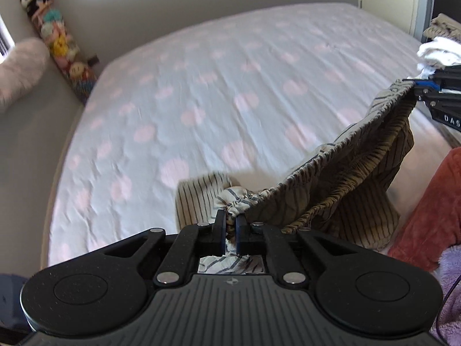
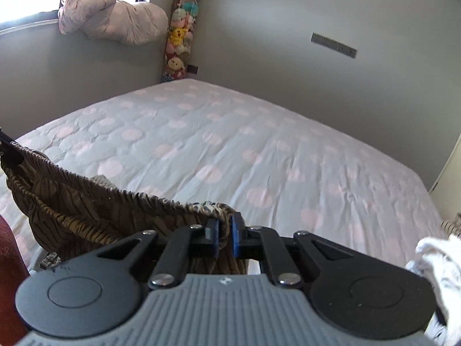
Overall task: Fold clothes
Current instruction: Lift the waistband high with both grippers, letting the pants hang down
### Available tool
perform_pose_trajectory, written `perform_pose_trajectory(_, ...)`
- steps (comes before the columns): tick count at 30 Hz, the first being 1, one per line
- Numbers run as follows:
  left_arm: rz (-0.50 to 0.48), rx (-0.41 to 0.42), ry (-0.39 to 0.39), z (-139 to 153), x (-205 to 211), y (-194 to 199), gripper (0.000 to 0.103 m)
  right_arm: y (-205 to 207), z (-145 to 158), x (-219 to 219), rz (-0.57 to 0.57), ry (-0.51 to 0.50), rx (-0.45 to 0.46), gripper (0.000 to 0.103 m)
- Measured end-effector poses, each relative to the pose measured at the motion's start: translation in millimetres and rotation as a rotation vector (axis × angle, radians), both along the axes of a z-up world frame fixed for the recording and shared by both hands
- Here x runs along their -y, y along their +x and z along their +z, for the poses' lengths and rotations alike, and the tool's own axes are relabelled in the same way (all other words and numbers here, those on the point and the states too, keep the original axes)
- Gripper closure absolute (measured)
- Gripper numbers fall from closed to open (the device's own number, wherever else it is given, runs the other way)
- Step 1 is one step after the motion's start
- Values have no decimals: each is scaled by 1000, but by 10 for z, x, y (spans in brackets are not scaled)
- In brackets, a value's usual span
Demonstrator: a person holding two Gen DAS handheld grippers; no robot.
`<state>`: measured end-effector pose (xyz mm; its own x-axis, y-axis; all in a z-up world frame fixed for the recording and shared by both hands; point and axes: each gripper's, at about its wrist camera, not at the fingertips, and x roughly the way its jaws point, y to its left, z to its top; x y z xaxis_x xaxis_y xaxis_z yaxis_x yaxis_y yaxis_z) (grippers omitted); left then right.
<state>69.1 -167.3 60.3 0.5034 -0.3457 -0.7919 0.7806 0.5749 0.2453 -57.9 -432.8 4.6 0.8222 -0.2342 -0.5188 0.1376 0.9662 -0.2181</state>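
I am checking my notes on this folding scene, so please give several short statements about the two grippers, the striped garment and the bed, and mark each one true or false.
1. The left gripper is shut on the gathered waistband of the beige garment with dark stripes. True.
2. The right gripper is open and holds nothing. False: it is shut on the same striped garment, at the other end of the waistband.
3. The waistband hangs stretched between the two grippers. True.
4. The bed sheet is plain dark blue. False: it is pale grey with pink spots.
5. A column of soft toys stands in the room corner, with a panda on top. True.
6. The striped garment lies flat and folded on the bed. False: it is held up, unfolded.
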Motion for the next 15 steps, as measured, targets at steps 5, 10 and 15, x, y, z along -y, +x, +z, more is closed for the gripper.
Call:
perform_pose_trajectory(5, -62, 101, -28, 585, 128, -119, 99, -158, 667, 116, 34, -40, 79, 93)
perform_pose_trajectory(10, -94, 202, -69, 1123, 313, -79, 99, -165, 1268, 242, 27, -89, 180, 93)
perform_pose_trajectory(15, -103, 216, -54, 1318, 656, 273, 99, 217, 1553, 524, 15, -59, 151, 93)
